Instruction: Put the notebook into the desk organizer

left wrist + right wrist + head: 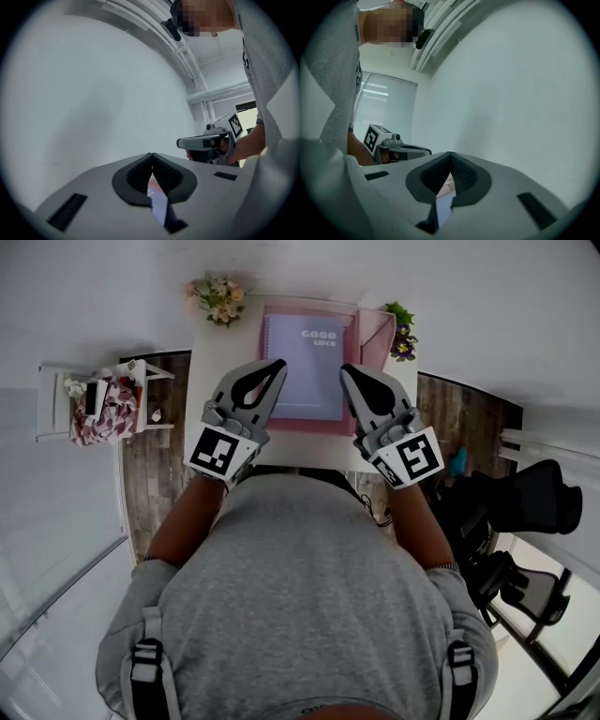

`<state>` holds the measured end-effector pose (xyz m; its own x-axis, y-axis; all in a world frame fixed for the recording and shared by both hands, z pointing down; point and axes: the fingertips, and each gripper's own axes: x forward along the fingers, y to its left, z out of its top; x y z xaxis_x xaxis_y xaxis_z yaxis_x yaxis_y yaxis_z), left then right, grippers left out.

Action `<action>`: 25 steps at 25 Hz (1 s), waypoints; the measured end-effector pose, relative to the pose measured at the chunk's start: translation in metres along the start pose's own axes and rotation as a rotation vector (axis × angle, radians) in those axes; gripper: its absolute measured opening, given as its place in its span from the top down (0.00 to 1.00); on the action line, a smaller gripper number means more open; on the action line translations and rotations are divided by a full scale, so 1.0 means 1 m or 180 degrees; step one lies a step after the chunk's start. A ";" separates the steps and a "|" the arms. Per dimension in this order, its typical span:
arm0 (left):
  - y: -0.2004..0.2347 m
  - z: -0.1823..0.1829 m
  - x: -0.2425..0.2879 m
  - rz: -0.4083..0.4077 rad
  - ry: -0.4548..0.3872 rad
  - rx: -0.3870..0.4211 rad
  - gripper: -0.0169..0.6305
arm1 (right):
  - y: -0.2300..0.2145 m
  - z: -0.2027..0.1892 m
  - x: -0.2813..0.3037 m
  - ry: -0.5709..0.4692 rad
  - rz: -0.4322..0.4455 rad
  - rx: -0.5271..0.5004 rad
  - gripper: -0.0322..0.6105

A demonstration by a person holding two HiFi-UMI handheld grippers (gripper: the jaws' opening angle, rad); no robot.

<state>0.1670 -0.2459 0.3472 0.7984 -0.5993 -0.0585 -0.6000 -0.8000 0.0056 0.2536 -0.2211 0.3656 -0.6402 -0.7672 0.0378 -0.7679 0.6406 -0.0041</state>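
Here, seen from above, a person in a grey shirt holds a pair of tongs in each hand, level, over the near edge of a white desk (206, 362). The left tongs (277, 366) are closed, tips meeting, with nothing held. The right tongs (346, 371) are closed and empty too. Each gripper view shows a sliver of purple cover below the tips, not between them.

Just past the tips, a purple notebook (305, 367) printed "GOOD LUCK" lies flat, cover up. It sits inside a pink desk organizer (375, 334) at the middle of the desk's far edge. Pink shows at its far, right and near sides; the left tongs hide part of its left side. A bunch of flowers (217, 298) stands at the far left corner and a small plant (401, 334) at the far right corner.

The notebook looks already placed, so the step in hand is probably to check the fit and leave. To do that well, keep both tongs high enough to clear the cover. If the near edge rides on the rim, nudge it with closed tips, straight toward the far edge. Avoid sweeping sideways, since the flowers and the plant stand close by.
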 end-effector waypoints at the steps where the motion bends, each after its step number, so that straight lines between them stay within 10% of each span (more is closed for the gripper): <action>1: 0.000 -0.002 0.000 -0.0003 0.0029 0.0003 0.94 | 0.000 0.000 -0.002 -0.0016 0.0016 -0.0012 0.94; 25: -0.003 0.006 -0.010 0.0026 -0.0025 0.0017 0.94 | 0.008 0.000 -0.009 0.0075 0.0031 -0.0223 0.94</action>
<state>0.1606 -0.2376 0.3420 0.7930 -0.6056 -0.0664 -0.6069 -0.7948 0.0008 0.2533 -0.2087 0.3649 -0.6464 -0.7605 0.0616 -0.7577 0.6493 0.0655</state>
